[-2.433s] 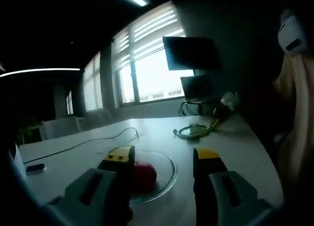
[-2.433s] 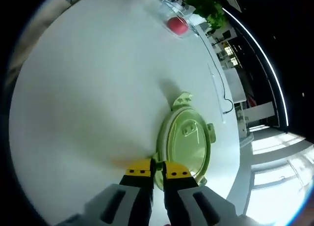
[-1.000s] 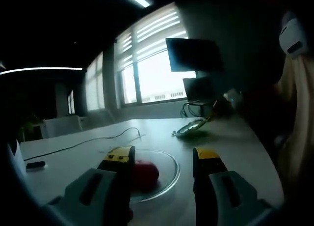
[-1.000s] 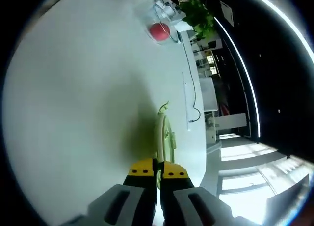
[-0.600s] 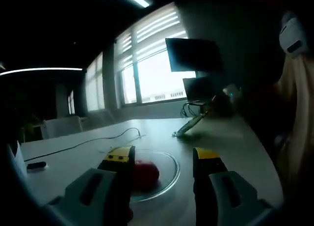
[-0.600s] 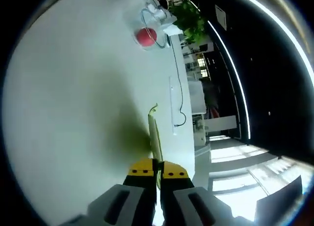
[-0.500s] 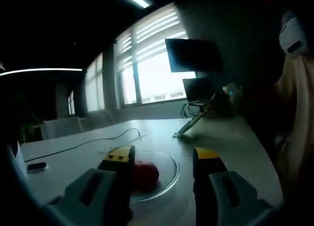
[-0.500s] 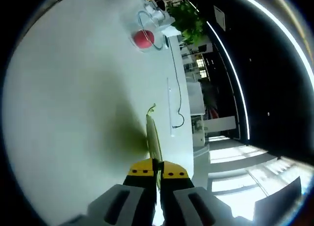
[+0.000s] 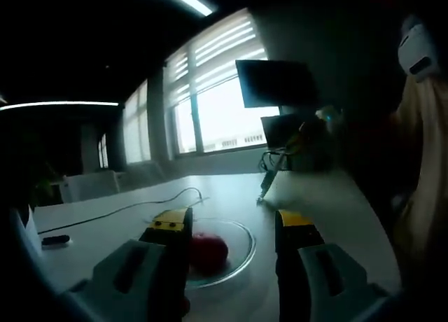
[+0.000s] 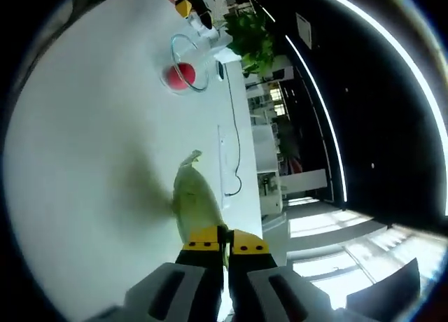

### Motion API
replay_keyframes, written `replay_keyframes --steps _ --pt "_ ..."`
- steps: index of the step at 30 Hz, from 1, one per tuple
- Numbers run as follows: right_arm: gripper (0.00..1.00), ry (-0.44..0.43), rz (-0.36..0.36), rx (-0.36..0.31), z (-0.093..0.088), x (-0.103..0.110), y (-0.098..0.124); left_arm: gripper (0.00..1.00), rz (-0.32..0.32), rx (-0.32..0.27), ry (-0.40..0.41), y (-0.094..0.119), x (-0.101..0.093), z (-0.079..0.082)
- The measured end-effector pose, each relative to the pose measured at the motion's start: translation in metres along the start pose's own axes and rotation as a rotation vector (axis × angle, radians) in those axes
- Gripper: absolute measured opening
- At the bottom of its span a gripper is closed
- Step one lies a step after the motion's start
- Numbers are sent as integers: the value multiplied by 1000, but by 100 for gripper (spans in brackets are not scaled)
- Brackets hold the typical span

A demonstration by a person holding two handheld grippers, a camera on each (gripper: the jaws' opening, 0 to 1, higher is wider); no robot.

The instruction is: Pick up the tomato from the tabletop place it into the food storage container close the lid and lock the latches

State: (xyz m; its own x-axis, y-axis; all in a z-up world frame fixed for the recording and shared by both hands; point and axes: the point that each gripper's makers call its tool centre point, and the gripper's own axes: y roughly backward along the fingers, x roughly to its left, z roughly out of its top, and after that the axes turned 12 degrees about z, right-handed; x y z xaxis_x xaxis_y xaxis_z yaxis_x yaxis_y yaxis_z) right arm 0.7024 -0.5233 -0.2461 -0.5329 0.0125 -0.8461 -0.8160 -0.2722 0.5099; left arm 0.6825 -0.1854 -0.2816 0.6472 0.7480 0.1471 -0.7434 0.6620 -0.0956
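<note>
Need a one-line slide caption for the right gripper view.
Right gripper, shut on the green lid, holds it above the white table; tomato sits in the clear container beyond.

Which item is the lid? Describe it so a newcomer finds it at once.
Start at the white table. In the right gripper view the right tool is shut on the edge of the lid, lifted off the tabletop. It is the pale green translucent disc with a latch tab; the clear container beyond holds the red tomato.
</note>
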Motion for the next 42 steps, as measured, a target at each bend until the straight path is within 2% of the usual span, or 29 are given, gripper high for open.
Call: replay_keyframes --steps 6,12,14,19,26,32,42 --pt "0 14 -13 -39 29 -14 11 40 3 -7 -2 4 1 2" --pt "0 25 -36 -111 69 -27 19 40 18 -16 -8 10 5 5" --pt "0 26 -33 -155 87 -31 21 39 24 -21 -4 13 7 6" --pt "0 27 -10 -224 121 -32 24 39 38 -29 -5 19 9 8" --pt "0 99 21 -278 165 -29 23 39 51 -41 -8 29 11 14" --pt "0 134 50 -309 190 -24 21 39 52 -35 -18 37 10 13" --pt "0 201 111 -329 221 -17 22 39 63 -37 -24 44 15 14"
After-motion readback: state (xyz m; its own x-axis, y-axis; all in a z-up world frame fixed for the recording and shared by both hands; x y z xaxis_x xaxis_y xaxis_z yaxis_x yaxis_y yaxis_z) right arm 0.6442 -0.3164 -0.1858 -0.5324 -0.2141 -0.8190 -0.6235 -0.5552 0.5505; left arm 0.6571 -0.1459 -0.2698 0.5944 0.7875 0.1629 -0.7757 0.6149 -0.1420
